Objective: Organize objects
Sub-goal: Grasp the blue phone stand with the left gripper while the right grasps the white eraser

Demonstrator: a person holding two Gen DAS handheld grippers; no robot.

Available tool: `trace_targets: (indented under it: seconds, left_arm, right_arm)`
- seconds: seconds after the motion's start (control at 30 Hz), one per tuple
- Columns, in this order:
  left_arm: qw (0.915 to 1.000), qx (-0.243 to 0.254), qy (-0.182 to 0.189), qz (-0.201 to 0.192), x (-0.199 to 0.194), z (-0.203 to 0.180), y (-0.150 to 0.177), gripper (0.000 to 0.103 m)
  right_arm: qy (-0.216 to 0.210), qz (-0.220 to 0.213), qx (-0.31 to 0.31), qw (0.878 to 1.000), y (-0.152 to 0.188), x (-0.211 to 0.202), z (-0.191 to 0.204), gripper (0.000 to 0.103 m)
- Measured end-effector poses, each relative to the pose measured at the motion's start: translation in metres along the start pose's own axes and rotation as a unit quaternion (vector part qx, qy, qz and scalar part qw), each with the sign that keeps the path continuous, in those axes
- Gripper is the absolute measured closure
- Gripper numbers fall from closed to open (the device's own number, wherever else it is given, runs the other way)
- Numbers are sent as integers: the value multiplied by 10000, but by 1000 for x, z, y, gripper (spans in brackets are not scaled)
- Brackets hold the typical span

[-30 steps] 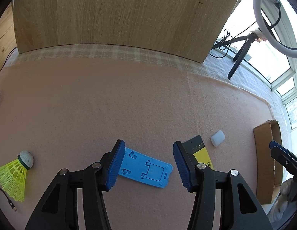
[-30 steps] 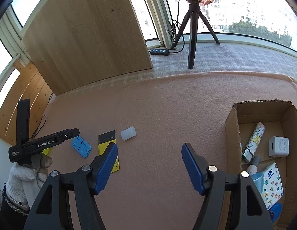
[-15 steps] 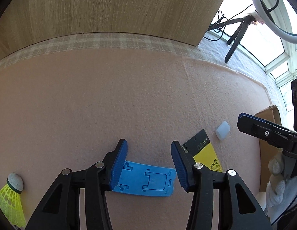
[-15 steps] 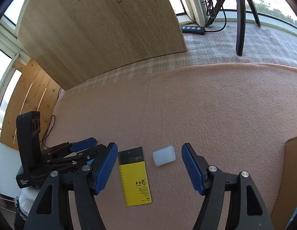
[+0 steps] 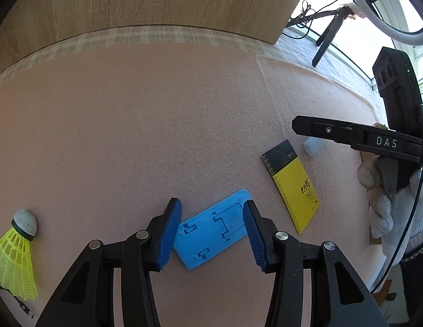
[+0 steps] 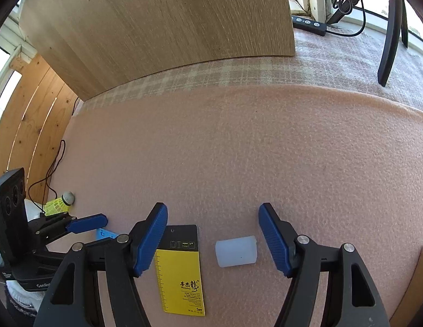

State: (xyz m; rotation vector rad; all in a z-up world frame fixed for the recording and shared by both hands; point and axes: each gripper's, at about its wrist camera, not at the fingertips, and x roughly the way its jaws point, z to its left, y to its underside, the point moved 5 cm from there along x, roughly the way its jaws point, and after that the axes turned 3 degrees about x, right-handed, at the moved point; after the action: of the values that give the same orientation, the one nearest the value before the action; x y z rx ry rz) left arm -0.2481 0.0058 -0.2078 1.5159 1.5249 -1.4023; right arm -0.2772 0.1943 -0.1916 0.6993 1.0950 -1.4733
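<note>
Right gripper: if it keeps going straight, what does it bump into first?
Probably the white cap, lying between the open fingers of the right gripper. The yellow card sits toward its left finger and might get touched too; depth is hard to judge.

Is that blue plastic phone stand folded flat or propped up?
Folded flat. The blue phone stand lies flush on the pink mat, its hinged panels level with its frame, between the left gripper's open fingers.

Pink tabletop; bright blue phone stand; yellow-and-black card; translucent white cap; neon-yellow shuttlecock; checked beige cloth.
</note>
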Motion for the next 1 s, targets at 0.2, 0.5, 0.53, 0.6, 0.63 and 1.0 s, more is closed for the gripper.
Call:
trace_targets:
  seconds: [0.2, 0.5, 0.53, 0.6, 0.63, 1.0]
  left_arm:
    - [9988, 470, -119, 93, -1, -21, 25, 40]
    - [9938, 876, -685, 16, 2, -36, 35, 41]
    - [9937, 883, -691, -4, 2, -38, 35, 42]
    - [9932, 916, -721, -32, 2, -41, 36, 49]
    - [9924, 953, -779, -41, 2, -41, 37, 51]
    - [9957, 458, -748, -308, -10, -31, 47, 63]
  right_arm:
    - [-48, 213, -126, 9997, 10, -3, 0, 41]
    - [585, 200, -617, 9962, 27, -7, -2, 67]
    - [655, 194, -628, 9957, 27, -7, -3, 71]
    - [765, 187, -648, 9948, 28, -7, -4, 74]
    - [809, 185, -681, 9942, 29, -7, -4, 75]
    - [1120, -45, -805, 9904, 44, -14, -3, 81]
